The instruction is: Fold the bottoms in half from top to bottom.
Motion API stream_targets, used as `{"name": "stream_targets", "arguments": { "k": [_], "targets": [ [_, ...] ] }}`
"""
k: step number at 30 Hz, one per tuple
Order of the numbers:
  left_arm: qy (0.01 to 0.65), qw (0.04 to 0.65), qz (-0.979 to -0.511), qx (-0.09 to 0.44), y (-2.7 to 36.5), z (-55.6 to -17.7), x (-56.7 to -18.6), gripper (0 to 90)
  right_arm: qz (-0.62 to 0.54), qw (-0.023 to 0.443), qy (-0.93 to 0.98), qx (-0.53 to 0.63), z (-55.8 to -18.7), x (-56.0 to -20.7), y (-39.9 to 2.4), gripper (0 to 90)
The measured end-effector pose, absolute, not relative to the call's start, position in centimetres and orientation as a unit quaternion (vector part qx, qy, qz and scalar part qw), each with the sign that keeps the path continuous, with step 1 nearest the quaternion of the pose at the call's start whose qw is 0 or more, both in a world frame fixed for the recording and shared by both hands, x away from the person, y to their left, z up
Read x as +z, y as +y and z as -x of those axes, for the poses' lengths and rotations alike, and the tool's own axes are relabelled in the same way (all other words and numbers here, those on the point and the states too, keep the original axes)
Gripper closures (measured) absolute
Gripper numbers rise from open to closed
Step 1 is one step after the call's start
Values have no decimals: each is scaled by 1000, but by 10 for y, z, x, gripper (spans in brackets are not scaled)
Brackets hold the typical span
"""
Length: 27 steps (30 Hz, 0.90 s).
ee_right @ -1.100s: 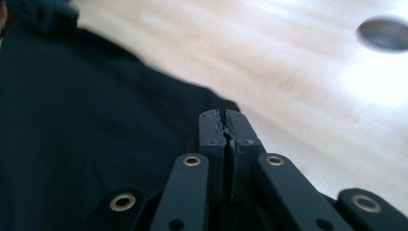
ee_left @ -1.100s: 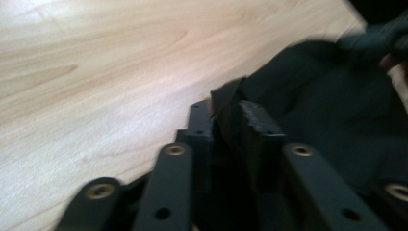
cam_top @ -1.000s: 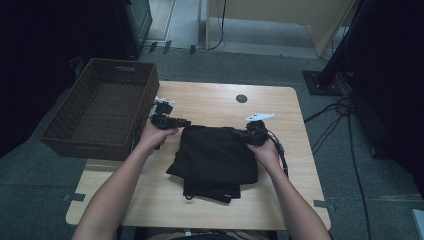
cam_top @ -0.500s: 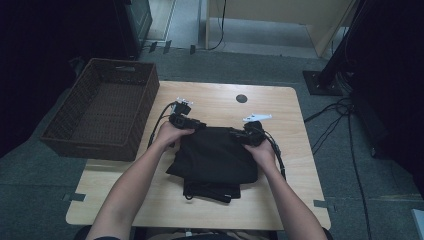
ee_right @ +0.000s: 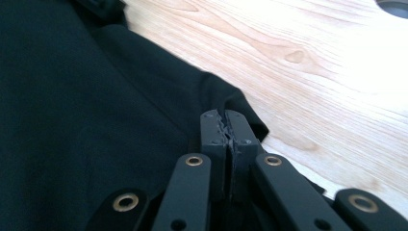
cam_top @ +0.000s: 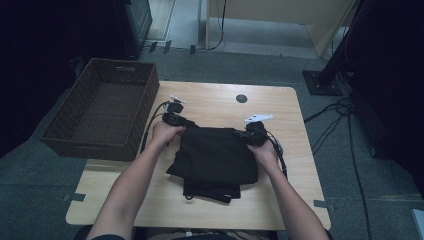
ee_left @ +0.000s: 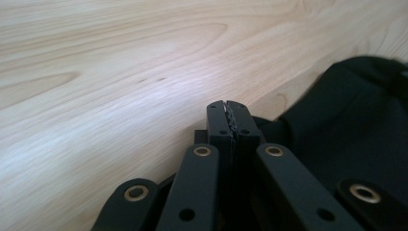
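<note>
Nearest you, the black folded cloth garment [cam_top: 215, 157] lies flat on the pale wooden counter [cam_top: 280, 200], just right of the dark brown woven wicker basket [cam_top: 90, 145], with a narrower folded layer sticking out at its near edge.

At the garment's far edge, your left claw [cam_top: 186, 125] sits at the corner closer to the basket. Its jaws have just been closing and now meet tooth to tooth. In the left gripper view the cloth lies beside and under the claw [ee_left: 227, 115], but you cannot tell whether any is caught between them.

Your right claw [cam_top: 246, 134] is at the far corner away from the basket. It has also just been closing, and now looks clamped on the raised cloth corner [ee_right: 240, 108].

This looks like the grasp before another fold. Next, check the left pinch holds, then lift both corners evenly and bring them toward you, keeping the edge taut. The basket stands empty beyond.
</note>
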<state>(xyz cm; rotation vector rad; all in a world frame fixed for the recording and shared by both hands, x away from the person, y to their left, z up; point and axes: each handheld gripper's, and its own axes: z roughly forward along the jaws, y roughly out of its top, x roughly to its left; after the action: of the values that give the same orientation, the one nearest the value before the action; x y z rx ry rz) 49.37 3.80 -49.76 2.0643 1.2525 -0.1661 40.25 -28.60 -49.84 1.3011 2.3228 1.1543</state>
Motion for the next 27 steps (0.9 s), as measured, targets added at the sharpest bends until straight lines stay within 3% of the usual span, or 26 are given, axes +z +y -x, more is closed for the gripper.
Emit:
{"name": "stream_targets", "arguments": {
  "k": [8, 10, 12, 15, 22, 27],
  "targets": [
    [494, 349, -795, -35, 49, -488, -496, 884, -458, 125, 790, 387, -406, -500, -288, 815],
    [492, 356, -794, -34, 52, -487, -493, 846, -459, 123, 792, 385, -407, -501, -288, 785],
    [489, 369, -790, -25, 56, -486, -487, 772, -466, 126, 786, 387, -407, -499, -290, 691],
    [483, 384, -787, -19, 60, -484, -476, 727, -473, 136, 772, 401, -407, -493, -294, 660],
    [434, 417, -799, -11, 55, -459, -449, 690, -461, 132, 771, 419, -397, -475, -286, 766],
    [415, 426, -804, -5, 53, -432, -450, 694, -443, 129, 781, 421, -375, -474, -278, 759]
  ]
}}
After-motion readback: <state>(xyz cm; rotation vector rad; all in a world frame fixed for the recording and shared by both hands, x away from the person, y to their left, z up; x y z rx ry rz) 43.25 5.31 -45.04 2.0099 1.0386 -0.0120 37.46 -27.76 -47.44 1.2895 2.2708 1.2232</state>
